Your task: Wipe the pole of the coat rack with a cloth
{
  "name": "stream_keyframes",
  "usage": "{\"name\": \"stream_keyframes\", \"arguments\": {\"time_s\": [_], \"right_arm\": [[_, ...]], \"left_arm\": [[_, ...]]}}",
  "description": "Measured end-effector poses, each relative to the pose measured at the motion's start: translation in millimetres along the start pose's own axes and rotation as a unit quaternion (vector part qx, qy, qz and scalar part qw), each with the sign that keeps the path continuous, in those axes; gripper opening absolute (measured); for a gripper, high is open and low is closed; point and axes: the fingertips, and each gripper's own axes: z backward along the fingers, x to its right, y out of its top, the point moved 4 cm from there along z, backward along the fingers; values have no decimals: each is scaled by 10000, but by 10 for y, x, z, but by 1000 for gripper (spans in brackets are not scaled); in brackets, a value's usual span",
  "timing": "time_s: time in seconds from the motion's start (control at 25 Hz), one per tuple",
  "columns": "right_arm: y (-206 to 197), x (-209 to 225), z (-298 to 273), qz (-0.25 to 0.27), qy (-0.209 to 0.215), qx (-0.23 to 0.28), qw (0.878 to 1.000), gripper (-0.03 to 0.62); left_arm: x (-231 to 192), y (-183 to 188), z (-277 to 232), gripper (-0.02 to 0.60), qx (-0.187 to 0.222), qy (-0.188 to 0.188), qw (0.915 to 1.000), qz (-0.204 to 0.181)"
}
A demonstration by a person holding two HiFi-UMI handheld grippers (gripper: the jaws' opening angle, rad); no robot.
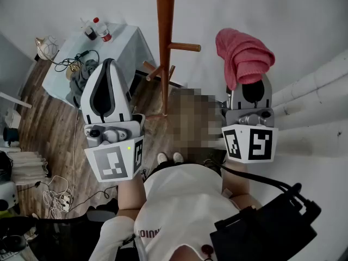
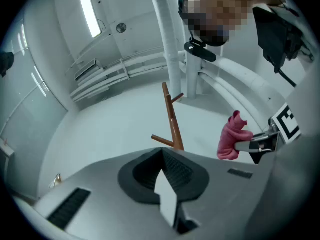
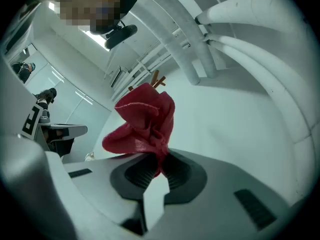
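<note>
Pinching the pink cloth [image 3: 142, 124], your right gripper [image 3: 160, 168] holds it beside the coat rack pole [image 1: 165, 48], not touching; left gripper [image 2: 162, 160] closed, empty.

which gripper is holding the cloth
The right gripper: its jaws pinch the pink cloth. The left gripper is shut too, with nothing between its jaws.

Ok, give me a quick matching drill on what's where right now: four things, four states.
Things:
1. cloth
2. left gripper
3. pole
4. table

States:
a. shut, empty
b. brown, upright, touched by nothing
c. pinched in the right gripper
d. pale, left of the pole

Pairs: 1-c, 2-a, 3-b, 4-d.
</note>
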Motion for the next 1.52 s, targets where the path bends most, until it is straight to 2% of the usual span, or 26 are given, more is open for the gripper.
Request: {"name": "stream_keyframes", "arguments": {"time_s": [0.56,0.68,0.8,0.92,1.04,1.28,1.52], "right_arm": [[3,-42,-21,10,-10,18,10000,46],[73,-107,-52,-30,202,226,9995,46],[119,-252,-98,-211,588,390,9973,46],[61,-449,-173,-335,973,329,9941,46],[-98,-642,-268,-192,1210,129,9924,46],[-326,-830,-385,-66,1422,-126,9897,46],[-493,-837,-456,57,1401,-393,9893,46]], "left_arm": [[6,-40,-30,12,-56,-98,9999,13],[-1,-51,-43,11,-92,-95,9999,26],[-16,-52,-32,12,-114,-73,9999,51],[-32,-60,-3,12,-142,-48,9999,41],[-57,-120,11,11,-201,-19,9998,6],[-142,-160,10,11,-234,67,9997,-46],[-160,-205,-30,11,-279,61,9996,-16]]}}
